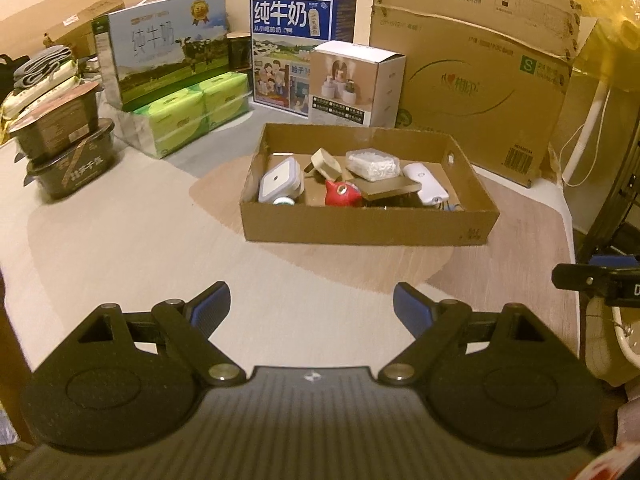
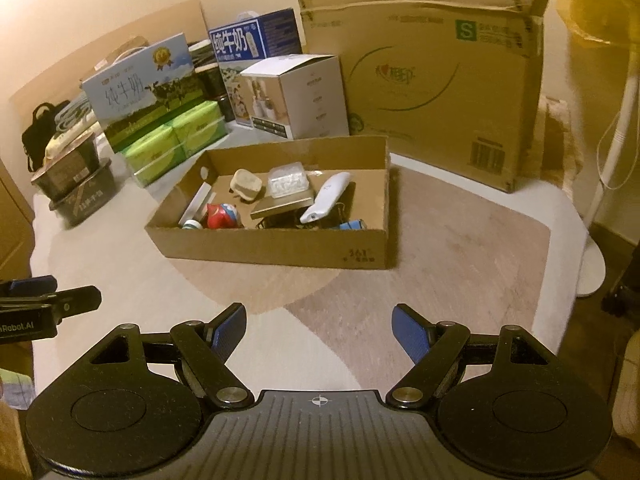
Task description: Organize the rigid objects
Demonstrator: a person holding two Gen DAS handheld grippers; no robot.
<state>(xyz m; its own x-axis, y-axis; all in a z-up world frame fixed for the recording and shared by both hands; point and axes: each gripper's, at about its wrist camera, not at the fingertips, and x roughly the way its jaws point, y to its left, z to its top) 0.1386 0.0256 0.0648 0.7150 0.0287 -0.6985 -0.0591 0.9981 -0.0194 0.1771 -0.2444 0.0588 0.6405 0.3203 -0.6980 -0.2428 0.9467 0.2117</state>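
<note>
You are holding both the left claw and right claw open and empty; approach the cardboard tray near the surface's far edge squarely, perhaps targeting the red toy.

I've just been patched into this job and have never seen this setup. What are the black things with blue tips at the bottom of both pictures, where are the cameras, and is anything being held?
There is no robot arm. A person holds a hand-held two-finger gripper in each hand, and each gripper carries a wide-angle camera looking forward along its fingers. One picture comes from the left gripper, the other from the right gripper.

Both sets of jaws stand open with only bare tabletop between them, so nothing is held. Each view also catches the other gripper at its edge.

Ahead on the pale wooden table sits a shallow brown cardboard tray. Inside it lie a red round toy figure, a white square lidded container, a clear plastic box of white bits, a white oblong device and other small items.

Milk cartons, tissue packs and larger boxes stand behind.
</note>
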